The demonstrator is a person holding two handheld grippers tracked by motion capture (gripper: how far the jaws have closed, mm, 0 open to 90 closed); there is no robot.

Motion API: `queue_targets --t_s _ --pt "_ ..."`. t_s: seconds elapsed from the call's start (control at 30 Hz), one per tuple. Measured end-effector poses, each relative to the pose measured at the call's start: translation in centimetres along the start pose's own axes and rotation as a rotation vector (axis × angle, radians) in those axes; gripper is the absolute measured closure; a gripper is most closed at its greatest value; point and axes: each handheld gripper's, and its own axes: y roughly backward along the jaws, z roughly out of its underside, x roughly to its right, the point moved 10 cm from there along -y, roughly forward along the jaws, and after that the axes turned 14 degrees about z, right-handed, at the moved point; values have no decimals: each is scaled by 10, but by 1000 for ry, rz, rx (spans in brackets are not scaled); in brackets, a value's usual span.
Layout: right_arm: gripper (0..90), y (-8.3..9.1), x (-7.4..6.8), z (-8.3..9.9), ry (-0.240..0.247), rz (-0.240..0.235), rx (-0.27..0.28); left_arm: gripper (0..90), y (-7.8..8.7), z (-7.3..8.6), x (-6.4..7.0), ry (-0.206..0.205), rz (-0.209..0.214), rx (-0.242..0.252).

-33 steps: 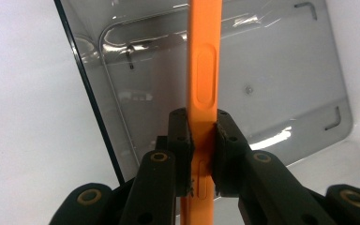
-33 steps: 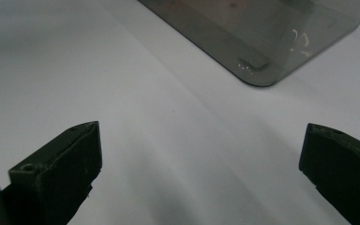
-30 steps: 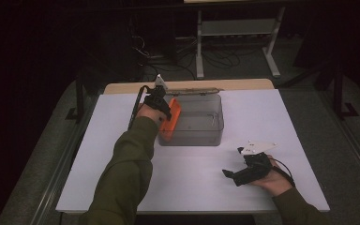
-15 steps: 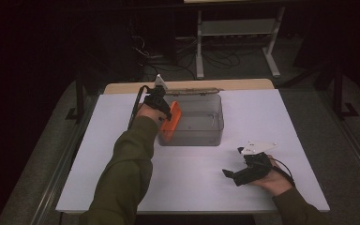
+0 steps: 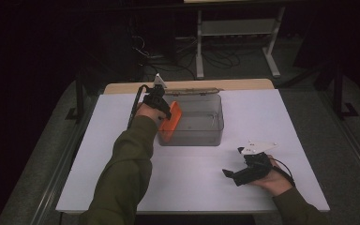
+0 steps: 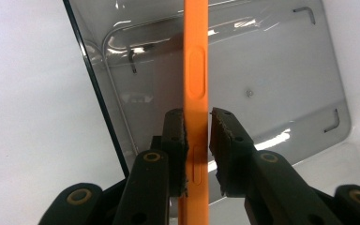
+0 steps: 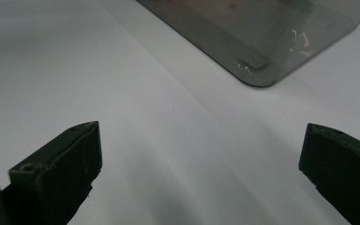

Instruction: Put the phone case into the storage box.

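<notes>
A flat orange slab [image 5: 170,122] stands on edge, tilted, at the left end of a clear smoky plastic box [image 5: 214,133] in the middle of the white table. My left gripper [image 5: 165,114] is shut on the slab from above. In the left gripper view the two black pads pinch the orange slab [image 6: 197,70] edge-on, over the box floor [image 6: 272,70]. My right gripper [image 5: 228,174] lies low on the table at the front right, its jaws wide open and pointing left. In the right gripper view [image 7: 201,140] nothing sits between the jaws, and a box corner [image 7: 262,47] lies ahead.
The white table top [image 5: 187,183] extends bare in front of the box and to both sides. A wooden strip [image 5: 243,85] runs along the table's far edge. Beyond the table are a dark floor, cables and a metal stand [image 5: 236,28].
</notes>
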Motion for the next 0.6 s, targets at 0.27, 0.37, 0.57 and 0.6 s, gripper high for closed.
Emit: queue_targets --t_s 0.27,0.37,0.57,0.6 --pt "0 0 0 0 -1 0 -1 692 7 -5 0 -15 -21 22" --pt "0 0 0 0 0 0 0 677 10 -6 1 -21 -28 27" --pt "0 0 0 0 0 -1 2 653 16 -10 3 -36 -41 39" --pt "0 0 0 0 0 -1 0 649 17 -11 4 -42 -43 38"
